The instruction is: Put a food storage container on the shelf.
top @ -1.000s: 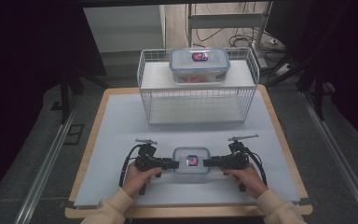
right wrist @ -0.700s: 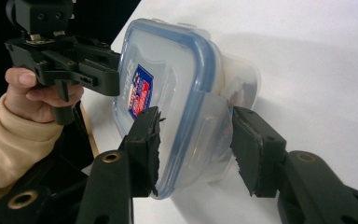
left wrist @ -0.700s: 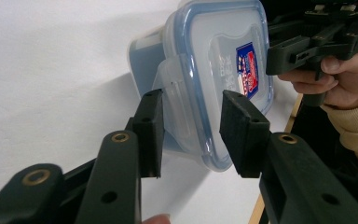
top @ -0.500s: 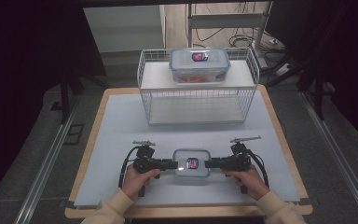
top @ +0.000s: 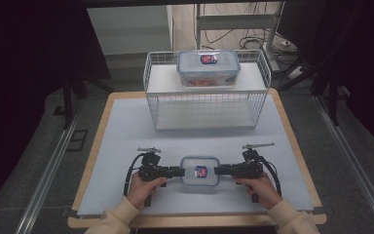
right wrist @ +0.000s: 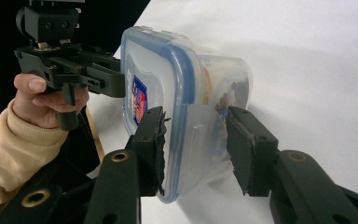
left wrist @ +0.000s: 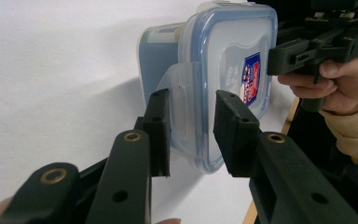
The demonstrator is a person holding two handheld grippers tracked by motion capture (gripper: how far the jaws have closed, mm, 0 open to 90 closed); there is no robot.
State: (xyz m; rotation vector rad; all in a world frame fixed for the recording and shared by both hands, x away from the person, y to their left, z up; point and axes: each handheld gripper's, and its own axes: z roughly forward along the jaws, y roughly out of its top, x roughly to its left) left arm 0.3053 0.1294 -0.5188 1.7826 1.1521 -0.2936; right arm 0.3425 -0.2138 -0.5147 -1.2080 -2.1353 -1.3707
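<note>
As we meant to free both latches together, our left gripper (top: 177, 171) and right gripper (top: 220, 170) flanked the small clear plastic box with the blue-rimmed lid (top: 200, 170), each with jaws spread around an end flap, not yet pinching.

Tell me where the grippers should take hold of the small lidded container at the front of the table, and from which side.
Probably by the lid's end flaps. The small container lies flat with a clear latch flap sticking out at each short end, so each gripper comes in level from its own side: left gripper and right gripper already straddle a flap, jaws apart.
</note>
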